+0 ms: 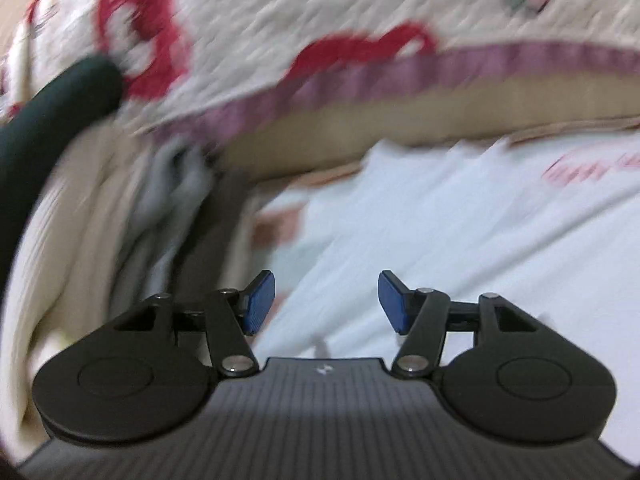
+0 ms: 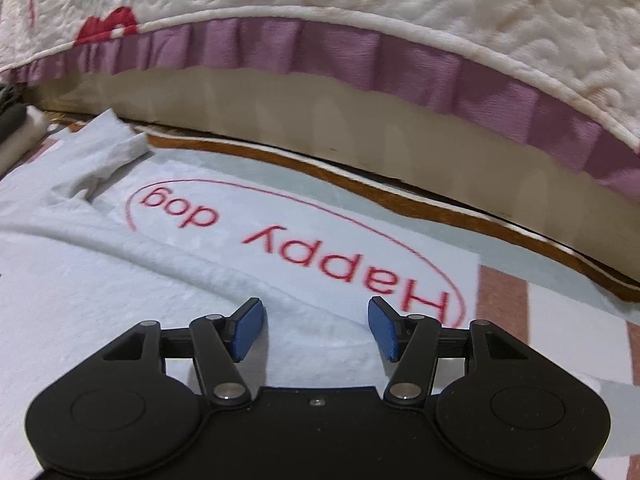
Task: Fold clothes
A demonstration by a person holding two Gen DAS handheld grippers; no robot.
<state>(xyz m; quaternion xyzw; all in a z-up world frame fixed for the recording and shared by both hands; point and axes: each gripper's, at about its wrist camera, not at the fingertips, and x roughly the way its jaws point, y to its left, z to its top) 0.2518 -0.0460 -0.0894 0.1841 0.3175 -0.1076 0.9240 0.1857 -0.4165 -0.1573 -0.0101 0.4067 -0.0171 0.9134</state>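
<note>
My left view is smeared: beside the white shirt (image 1: 460, 240), the heap of clothes (image 1: 132, 208) blurs together. The shirt's red print (image 1: 592, 170) is unreadable there, cut off at the frame's edge.

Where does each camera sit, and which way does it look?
Left wrist: on the left tool, looking forward and down at the white shirt; folded clothes on the left; only its open blue fingers show, blurred.
Right wrist: on the right tool, looking down at the shirt's red print; its open fingers show.
Shared: the shirt and the quilt with purple frill behind.
</note>
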